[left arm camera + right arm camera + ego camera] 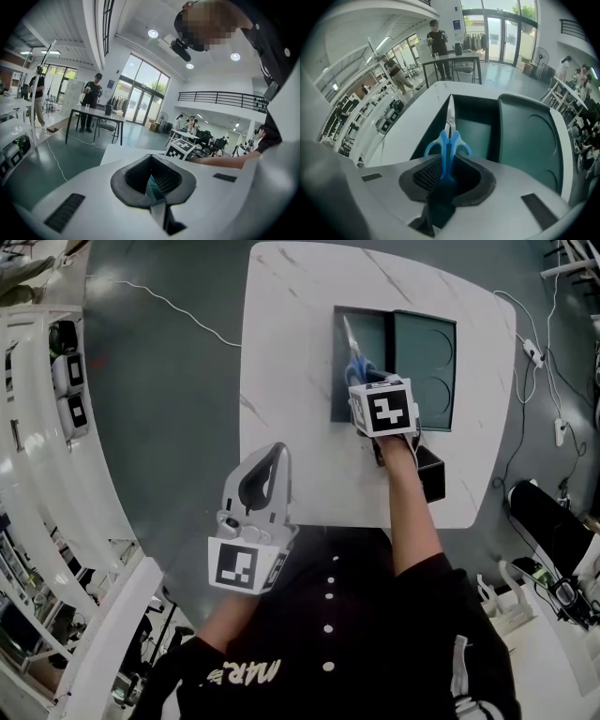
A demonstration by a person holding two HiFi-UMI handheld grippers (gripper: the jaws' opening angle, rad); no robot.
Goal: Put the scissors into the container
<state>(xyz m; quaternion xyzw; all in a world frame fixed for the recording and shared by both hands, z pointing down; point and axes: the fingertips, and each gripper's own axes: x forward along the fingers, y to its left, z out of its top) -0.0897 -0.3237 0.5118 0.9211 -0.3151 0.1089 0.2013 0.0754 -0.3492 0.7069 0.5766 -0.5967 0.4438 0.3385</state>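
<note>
Right claw (pixel 449 171) is clamped on the blue plastic handles of the steel-bladed scissors (pixel 449 136), pads pressing the handle loops from either side, so the blades stick out ahead of it. The dark green rectangular container (pixel 473 126) lies directly under and ahead of the blades. In the head view the scissors (pixel 352 351) hang over the container's (pixel 370 334) open compartment, close to the wall on the side away from the flat green lid (pixel 427 362). That lid (pixel 529 140) lies open beside the compartment and is marked with round outlines.

The relation that matters is the long axis. The scissors run from the container's near end toward its far end, roughly parallel to its long walls, with the points leading and tilted down. By my reading, the blades are already lined up with the compartment and the fit looks easy lengthwise. I cannot tell whether the tips touch the container's floor. What remains, I judge, is to lower and let go, keeping clear of the near side wall.

Left claw (pixel 279 451) hangs well short of the container, off the near edge of the white marble-patterned desk (pixel 291 352). Its own view (pixel 154 180) shows the jaws drawn together on nothing. The right claw (pixel 366 381) is plainly the nearer one.
</note>
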